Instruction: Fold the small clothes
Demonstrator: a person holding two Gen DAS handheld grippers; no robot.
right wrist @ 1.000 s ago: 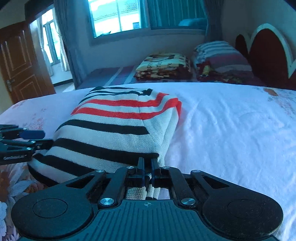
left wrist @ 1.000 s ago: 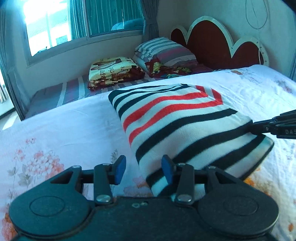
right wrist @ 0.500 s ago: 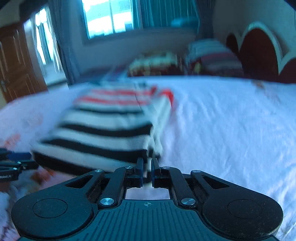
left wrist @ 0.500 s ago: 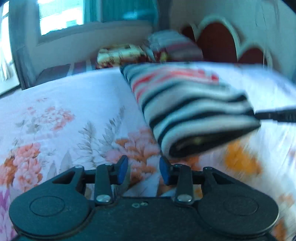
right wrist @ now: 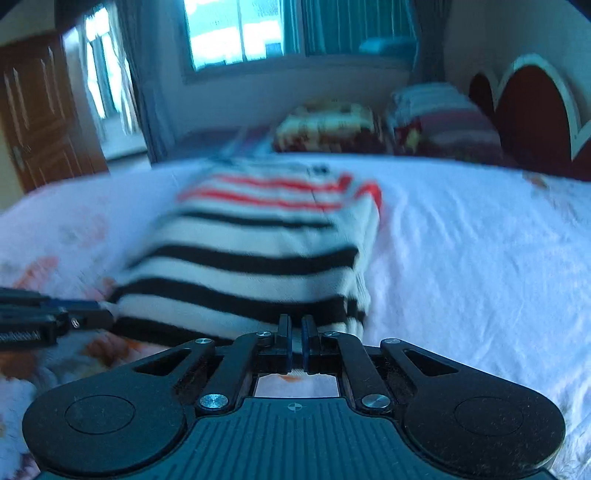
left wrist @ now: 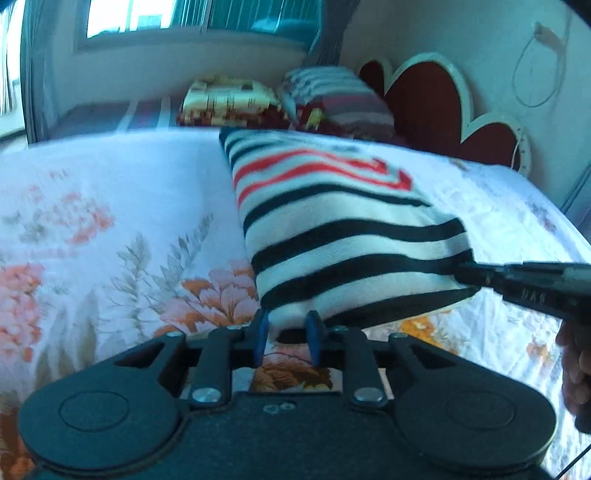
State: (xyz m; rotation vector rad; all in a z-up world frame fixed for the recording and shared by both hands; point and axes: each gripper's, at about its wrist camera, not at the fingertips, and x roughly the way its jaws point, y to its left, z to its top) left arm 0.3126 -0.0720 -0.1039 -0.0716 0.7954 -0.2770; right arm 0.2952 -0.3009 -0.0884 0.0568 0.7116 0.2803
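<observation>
1. The striped sweater (left wrist: 332, 229) lies folded into a thick oblong on the floral bedsheet (left wrist: 92, 240), its near end at about 6 o'clock from where I stand behind the grippers, its red-striped end running off toward 12 o'clock and the headboard (left wrist: 436, 99).
2. It looks soft and bulky: a cream knit with black bands at the near end and red ones farther off. Several layers are stacked at the near edge. The right wrist view is blurred, so the finer knit cannot be read there.
3. The left gripper (left wrist: 284, 338) has just been closing its jaws onto the near left corner; a fold of cream cloth sits between the blue pads (left wrist: 261, 338), though whether they already pinch it I cannot tell.
4. The right gripper (right wrist: 294, 345) is nearly closed, its jaws almost together at the sweater's near right corner (right wrist: 347, 314), apparently nipping the hem.
5. To do this step well, I would say both corners should be gripped through all the layers, then lifted level and together, so the bundle folds over without slumping or fanning open.
6. Folded bedding (left wrist: 229, 99) is piled beyond, at 12 o'clock under the window (right wrist: 236, 33).
</observation>
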